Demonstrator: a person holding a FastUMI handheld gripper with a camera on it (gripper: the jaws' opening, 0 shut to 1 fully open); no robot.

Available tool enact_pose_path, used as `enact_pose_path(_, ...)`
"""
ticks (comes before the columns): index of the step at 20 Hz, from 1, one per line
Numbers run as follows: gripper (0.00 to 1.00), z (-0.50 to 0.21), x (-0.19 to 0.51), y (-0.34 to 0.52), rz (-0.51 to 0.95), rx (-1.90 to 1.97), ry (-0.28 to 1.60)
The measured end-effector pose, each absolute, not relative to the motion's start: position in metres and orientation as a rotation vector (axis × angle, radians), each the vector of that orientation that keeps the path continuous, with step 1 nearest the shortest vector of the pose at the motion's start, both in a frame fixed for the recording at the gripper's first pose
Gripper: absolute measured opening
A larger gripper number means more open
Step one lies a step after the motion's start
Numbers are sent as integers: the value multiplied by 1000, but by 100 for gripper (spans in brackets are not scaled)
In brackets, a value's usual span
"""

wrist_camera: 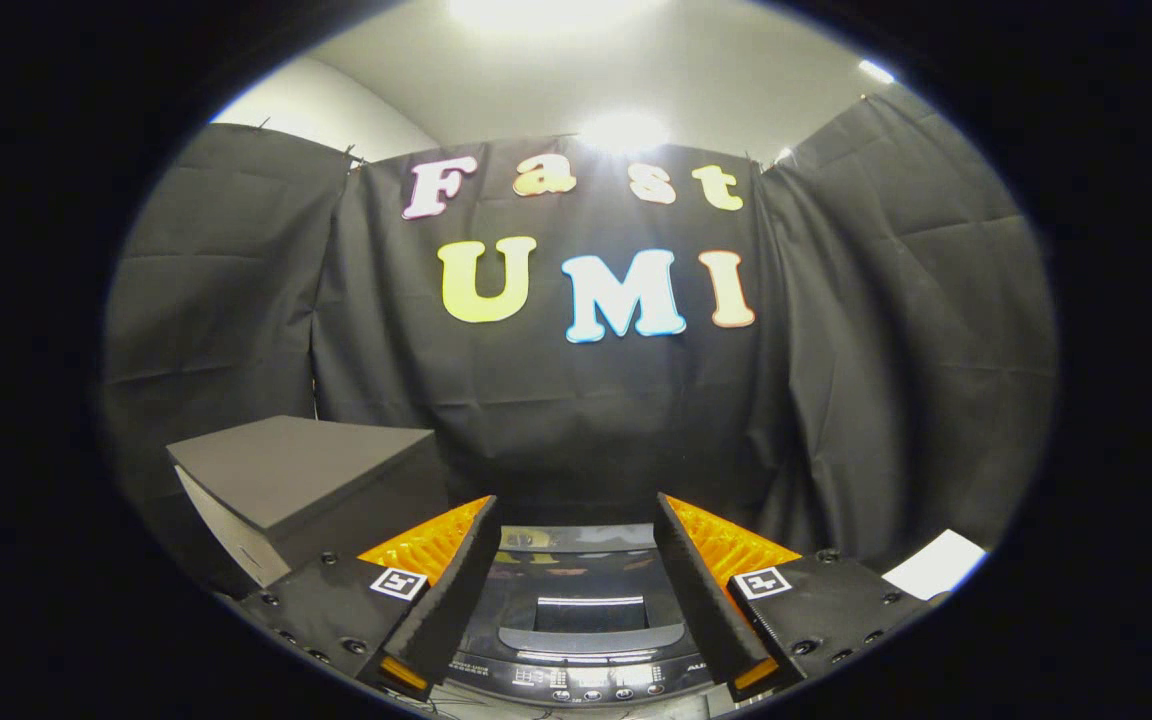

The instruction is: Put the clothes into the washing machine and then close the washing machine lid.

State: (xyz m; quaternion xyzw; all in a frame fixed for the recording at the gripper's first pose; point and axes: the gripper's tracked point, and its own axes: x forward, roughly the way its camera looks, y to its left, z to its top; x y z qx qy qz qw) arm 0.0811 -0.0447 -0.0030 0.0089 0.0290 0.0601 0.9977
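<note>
Jaws are spread wide with nothing in them, hanging over the washing machine [576, 610]. Its lid [576, 575] sits right in the gap between them and looks closed, control panel at the near edge. A dark box [306, 480] sits off beyond the left jaw.

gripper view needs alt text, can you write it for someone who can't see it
The gripper hovers with its fingers open and empty above a washing machine whose dark glossy lid is down. A dark box sits beside the machine, with black cloth behind.
</note>
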Motion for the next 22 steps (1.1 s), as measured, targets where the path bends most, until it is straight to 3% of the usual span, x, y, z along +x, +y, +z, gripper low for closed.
enact_pose_path(11, 96, 50, -31, -30, 87, -22, -71)
enact_pose_path(22, 96, 64, -67, -22, 75, -29, -107)
